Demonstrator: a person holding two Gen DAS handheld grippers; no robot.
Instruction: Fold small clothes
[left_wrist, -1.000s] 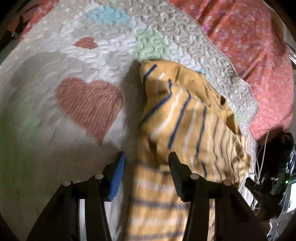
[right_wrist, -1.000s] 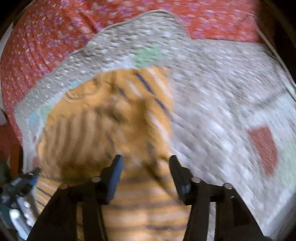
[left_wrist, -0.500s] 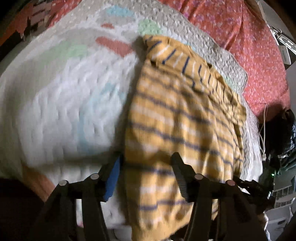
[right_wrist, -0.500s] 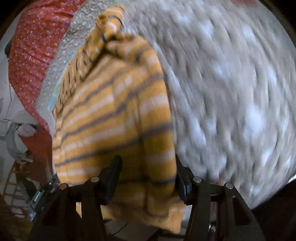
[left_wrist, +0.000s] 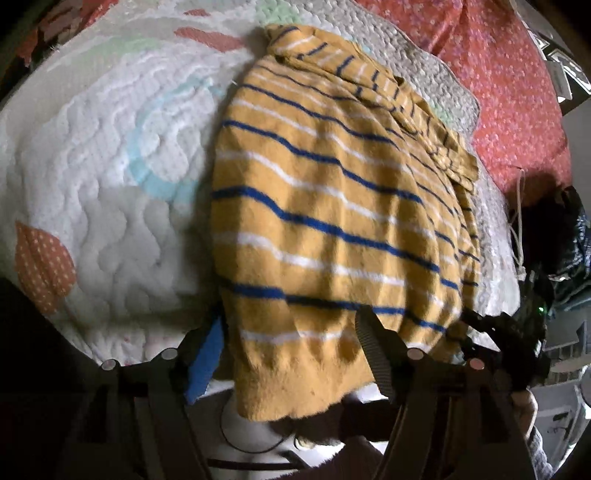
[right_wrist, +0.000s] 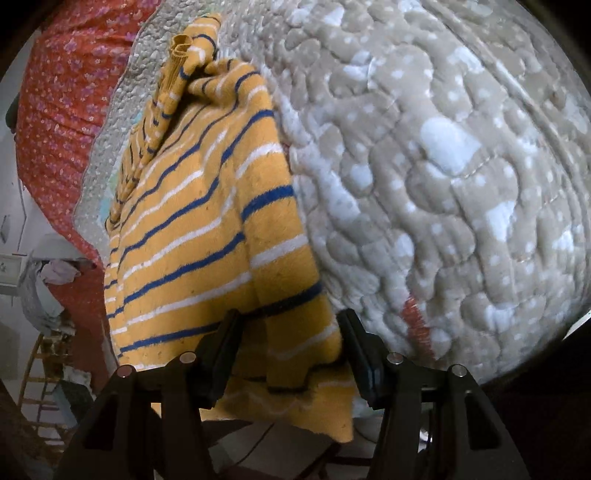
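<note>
A small mustard-yellow sweater (left_wrist: 325, 206) with blue and white stripes lies on a quilted blanket, its hem hanging over the near edge. It also shows in the right wrist view (right_wrist: 199, 236). My left gripper (left_wrist: 291, 350) is open, its jaws wide on either side of the hanging hem at the sweater's left part. My right gripper (right_wrist: 288, 354) is open too, its jaws on either side of the hem at the sweater's right part. Neither grips the cloth.
The quilted blanket (left_wrist: 110, 166) has pastel hearts and lies on a red floral bedspread (left_wrist: 517, 92). It fills the right wrist view (right_wrist: 443, 184). Dark clutter and cables (left_wrist: 546, 240) sit at the right. A chair with clothes (right_wrist: 48, 288) stands beside the bed.
Both grippers have drawn back from over the sweater's middle to the near edge of the bed. The sweater's hem now hangs between the open jaws.
</note>
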